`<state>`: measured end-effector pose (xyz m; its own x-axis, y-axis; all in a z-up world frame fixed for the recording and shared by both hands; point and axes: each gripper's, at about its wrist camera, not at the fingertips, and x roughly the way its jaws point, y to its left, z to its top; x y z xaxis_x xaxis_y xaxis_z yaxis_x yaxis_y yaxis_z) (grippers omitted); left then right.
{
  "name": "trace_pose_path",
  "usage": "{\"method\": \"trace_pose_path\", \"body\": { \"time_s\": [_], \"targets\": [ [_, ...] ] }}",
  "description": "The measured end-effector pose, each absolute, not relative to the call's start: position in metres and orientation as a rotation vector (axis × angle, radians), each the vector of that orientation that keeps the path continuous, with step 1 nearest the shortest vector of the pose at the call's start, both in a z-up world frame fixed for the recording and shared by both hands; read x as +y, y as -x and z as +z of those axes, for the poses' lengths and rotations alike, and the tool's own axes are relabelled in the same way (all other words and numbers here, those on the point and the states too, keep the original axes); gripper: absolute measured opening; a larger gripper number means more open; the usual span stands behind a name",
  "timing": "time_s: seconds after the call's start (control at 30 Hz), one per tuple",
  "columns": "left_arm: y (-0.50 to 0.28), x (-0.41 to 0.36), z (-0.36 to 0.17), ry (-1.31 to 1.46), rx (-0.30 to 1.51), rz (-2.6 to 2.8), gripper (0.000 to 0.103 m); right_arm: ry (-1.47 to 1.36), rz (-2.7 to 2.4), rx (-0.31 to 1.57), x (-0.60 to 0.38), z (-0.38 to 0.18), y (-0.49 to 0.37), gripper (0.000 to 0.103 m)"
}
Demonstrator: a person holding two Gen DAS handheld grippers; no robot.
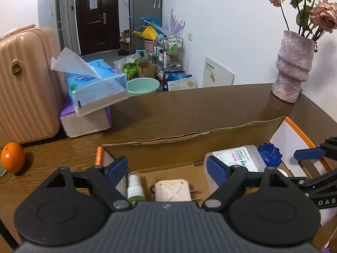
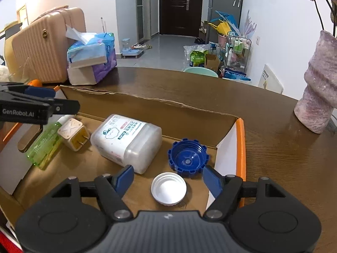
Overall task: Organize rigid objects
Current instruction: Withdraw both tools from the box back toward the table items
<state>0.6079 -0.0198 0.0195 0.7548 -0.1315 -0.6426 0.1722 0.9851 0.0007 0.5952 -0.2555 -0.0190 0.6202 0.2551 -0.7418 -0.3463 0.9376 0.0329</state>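
An open cardboard box (image 2: 147, 103) with orange-edged flaps lies on the brown table. Inside it rest a green spray bottle (image 2: 45, 145), a cream plug adapter (image 2: 72, 133), a clear cotton-swab tub (image 2: 126, 141), a blue toothed cap (image 2: 187, 157) and a white lid (image 2: 168, 188). My right gripper (image 2: 168, 178) hangs open just above the white lid, pads clear of it. My left gripper (image 1: 167, 168) is open over the box's left end, above the spray bottle (image 1: 134, 189) and the adapter (image 1: 172, 190), touching neither. The left gripper also shows in the right wrist view (image 2: 40, 100).
A pink vase (image 1: 292, 67) with dried roses stands at the table's far right. Stacked tissue packs (image 1: 92, 97) and a pink suitcase (image 1: 25, 84) sit at the far left, an orange (image 1: 12, 157) beside them. Beyond the table lies a cluttered hallway floor.
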Motion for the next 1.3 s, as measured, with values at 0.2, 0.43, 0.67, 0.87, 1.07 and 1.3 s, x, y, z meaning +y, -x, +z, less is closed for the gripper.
{"method": "trace_pose_path", "body": {
  "time_s": [0.2, 0.43, 0.67, 0.87, 1.07, 1.3],
  "targets": [
    [-0.577, -0.004, 0.047, -0.085, 0.663, -0.163, 0.090, 0.133, 0.340, 0.801, -0.259, 0.009, -0.572, 0.072],
    [-0.517, 0.009, 0.085, -0.118, 0.611, -0.148, 0.098, 0.129, 0.328, 0.742, -0.262, 0.056, -0.524, 0.076],
    [-0.445, 0.018, 0.106, -0.099, 0.525, -0.125, 0.103, 0.140, 0.320, 0.666, -0.258, 0.088, -0.463, 0.085],
    [-0.387, 0.024, 0.088, -0.078, 0.397, -0.015, 0.103, 0.076, 0.279, 0.570, -0.259, 0.076, -0.405, 0.085],
    [-0.331, 0.029, 0.054, 0.002, 0.227, 0.055, 0.103, 0.083, 0.178, 0.314, -0.252, 0.040, -0.339, 0.092],
    [-0.296, 0.021, 0.022, 0.007, 0.156, 0.071, 0.103, 0.009, 0.134, 0.242, -0.250, 0.013, -0.306, 0.092]
  ]
}}
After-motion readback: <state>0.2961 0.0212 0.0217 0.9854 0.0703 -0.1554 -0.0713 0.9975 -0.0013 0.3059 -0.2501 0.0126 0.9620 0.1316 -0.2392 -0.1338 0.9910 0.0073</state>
